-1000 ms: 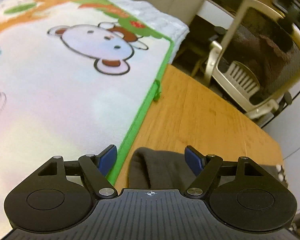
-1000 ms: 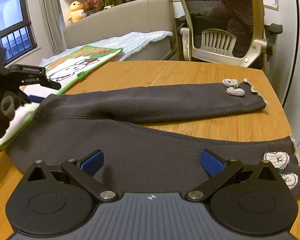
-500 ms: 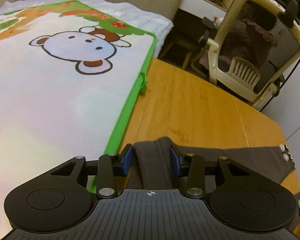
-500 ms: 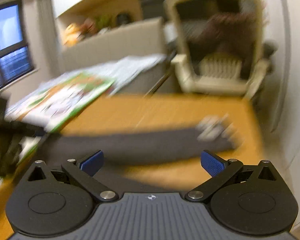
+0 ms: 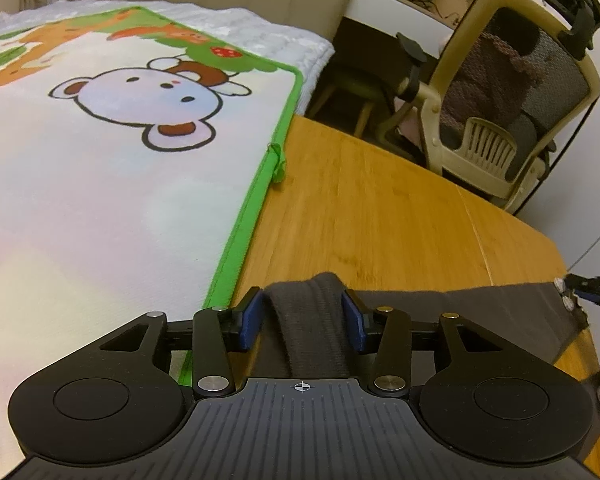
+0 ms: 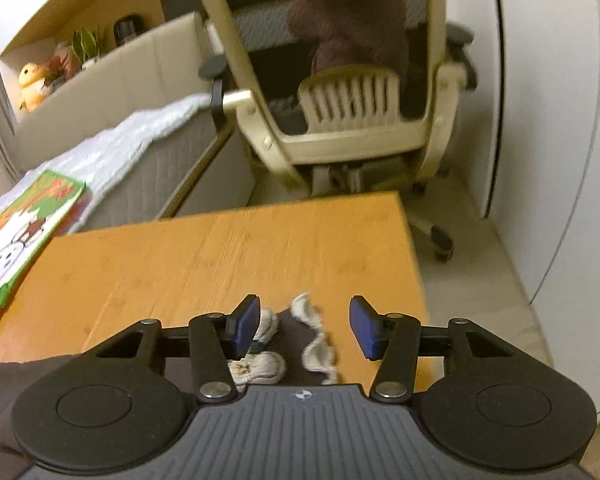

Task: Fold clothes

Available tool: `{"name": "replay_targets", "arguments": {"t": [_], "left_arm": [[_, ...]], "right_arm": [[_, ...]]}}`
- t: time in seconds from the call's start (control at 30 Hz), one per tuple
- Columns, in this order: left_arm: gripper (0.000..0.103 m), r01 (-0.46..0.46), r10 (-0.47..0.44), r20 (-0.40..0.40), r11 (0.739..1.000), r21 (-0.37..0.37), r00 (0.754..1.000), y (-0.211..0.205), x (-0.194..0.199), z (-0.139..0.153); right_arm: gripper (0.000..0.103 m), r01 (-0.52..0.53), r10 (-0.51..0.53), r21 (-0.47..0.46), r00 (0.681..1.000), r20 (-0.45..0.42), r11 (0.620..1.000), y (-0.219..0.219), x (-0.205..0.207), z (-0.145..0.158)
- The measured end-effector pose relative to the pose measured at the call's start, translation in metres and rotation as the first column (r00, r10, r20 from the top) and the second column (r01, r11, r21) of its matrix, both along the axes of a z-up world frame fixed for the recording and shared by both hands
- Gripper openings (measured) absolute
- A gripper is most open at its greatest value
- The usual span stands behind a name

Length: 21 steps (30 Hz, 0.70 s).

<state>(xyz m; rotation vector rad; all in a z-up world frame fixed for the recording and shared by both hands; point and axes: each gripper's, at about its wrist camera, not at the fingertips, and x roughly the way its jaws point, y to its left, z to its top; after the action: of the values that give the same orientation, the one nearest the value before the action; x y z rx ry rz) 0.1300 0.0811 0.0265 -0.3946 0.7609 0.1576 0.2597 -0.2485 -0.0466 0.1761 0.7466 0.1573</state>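
Trousers (image 5: pixel 480 312) span the wooden table's (image 5: pixel 360 208) near edge; left gripper (image 5: pixel 303 318) pinches the waistband, jaws easing apart; right gripper (image 6: pixel 305 326) closing around the frilled cuff (image 6: pixel 316 340), beside a cartoon mat (image 5: pixel 100 184).

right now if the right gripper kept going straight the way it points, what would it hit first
Most likely the dark garment's frilled cuff, already between the closing jaws of the right gripper; past it, the wooden table. Depth is unclear.

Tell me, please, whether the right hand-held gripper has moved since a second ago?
Yes. The right hand-held gripper has travelled along the dark grey trousers to their lace-trimmed hem, toward the beige mesh office chair, which now looms larger.
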Motion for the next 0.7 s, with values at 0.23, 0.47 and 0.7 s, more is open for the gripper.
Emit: {"name": "replay_targets", "arguments": {"t": [0.23,0.47,0.7], "left_arm": [[0.039,0.01,-0.012,0.066,0.999,0.034,0.998,-0.004,0.0,0.021],[0.037,0.085,-0.085,0.233,0.996,0.012,0.969,-0.018,-0.12,0.078],[0.043,0.117,-0.12,0.052,0.991,0.06,0.991,-0.03,-0.189,0.035]], "right_arm": [[0.007,-0.079,0.081,-0.034,0.995,0.051,0.996,0.027,-0.008,0.02],[0.007,-0.075,0.067,0.023,0.963,0.259,0.997,-0.037,-0.108,0.073],[0.011,0.1,-0.072,-0.113,0.97,0.232,0.988,-0.089,-0.193,0.028]]}}
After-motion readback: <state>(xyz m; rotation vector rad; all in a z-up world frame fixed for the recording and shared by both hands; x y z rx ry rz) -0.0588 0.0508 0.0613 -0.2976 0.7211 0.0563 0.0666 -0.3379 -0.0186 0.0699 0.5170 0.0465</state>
